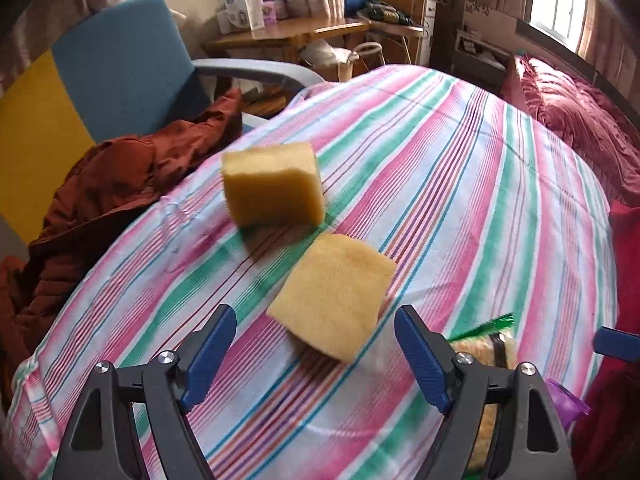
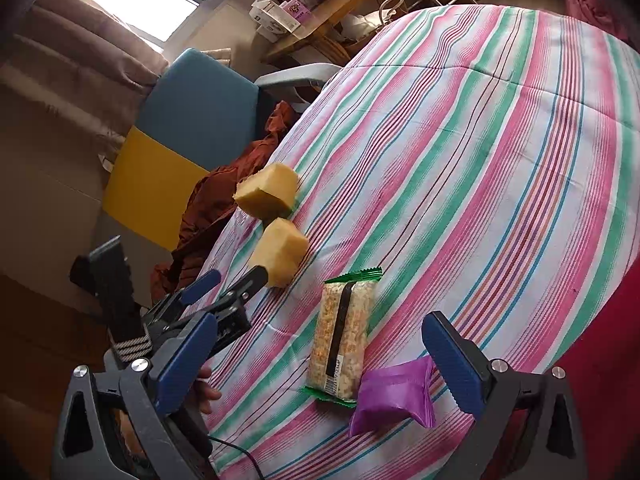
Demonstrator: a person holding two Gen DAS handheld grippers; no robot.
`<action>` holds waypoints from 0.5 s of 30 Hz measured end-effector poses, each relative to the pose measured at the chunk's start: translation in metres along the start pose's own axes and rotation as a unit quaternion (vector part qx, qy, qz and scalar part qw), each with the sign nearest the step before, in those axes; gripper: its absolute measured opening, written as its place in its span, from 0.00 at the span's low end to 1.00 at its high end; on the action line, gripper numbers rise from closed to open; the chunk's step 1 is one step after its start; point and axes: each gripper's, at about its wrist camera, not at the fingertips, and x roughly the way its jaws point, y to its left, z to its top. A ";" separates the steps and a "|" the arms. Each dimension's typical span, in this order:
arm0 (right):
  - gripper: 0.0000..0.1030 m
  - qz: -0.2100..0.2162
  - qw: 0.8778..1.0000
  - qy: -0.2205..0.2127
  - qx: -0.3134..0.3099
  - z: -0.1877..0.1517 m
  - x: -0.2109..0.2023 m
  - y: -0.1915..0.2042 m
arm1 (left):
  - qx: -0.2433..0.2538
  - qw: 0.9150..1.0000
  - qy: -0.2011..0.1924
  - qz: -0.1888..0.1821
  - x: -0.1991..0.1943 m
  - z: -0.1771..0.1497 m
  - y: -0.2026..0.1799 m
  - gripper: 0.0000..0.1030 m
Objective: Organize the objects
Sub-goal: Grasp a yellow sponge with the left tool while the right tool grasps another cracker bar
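Left wrist view: left gripper (image 1: 316, 356) wide open, nothing held, near sponge (image 1: 334, 294) lower centre, far sponge (image 1: 272, 184) above it on striped bedspread (image 1: 460, 184); maroon pillow (image 1: 580, 128) upper right. Right wrist view: right gripper (image 2: 320, 364) open, empty, around snack bar (image 2: 340, 340) and purple packet (image 2: 394, 394); blue chair (image 2: 200, 112) upper left.

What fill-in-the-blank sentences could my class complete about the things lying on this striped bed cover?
1. The number of yellow foam sponge blocks on the striped bed cover is ____.
2. The crinkled wrapper beside the green-edged rice snack bar is coloured ____.
3. The left claw has its jaws ____.

Missing words: two; purple; open
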 end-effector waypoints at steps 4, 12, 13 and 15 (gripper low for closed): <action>1.00 0.002 1.000 0.001 0.007 0.001 0.000 -0.003 | 0.003 1.000 0.023 -0.002 0.024 0.004 -0.001 0.75; 1.00 -0.013 1.000 -0.005 0.000 0.001 -0.002 -0.003 | -0.021 1.000 0.001 0.011 -0.010 -0.032 0.001 0.53; 1.00 -0.016 1.000 -0.007 -0.003 0.001 -0.002 -0.002 | -0.040 0.999 0.002 0.012 -0.017 -0.041 0.005 0.53; 1.00 -0.022 1.000 -0.010 -0.007 0.001 -0.003 -0.001 | -0.083 0.996 0.005 0.024 -0.031 -0.060 0.014 0.53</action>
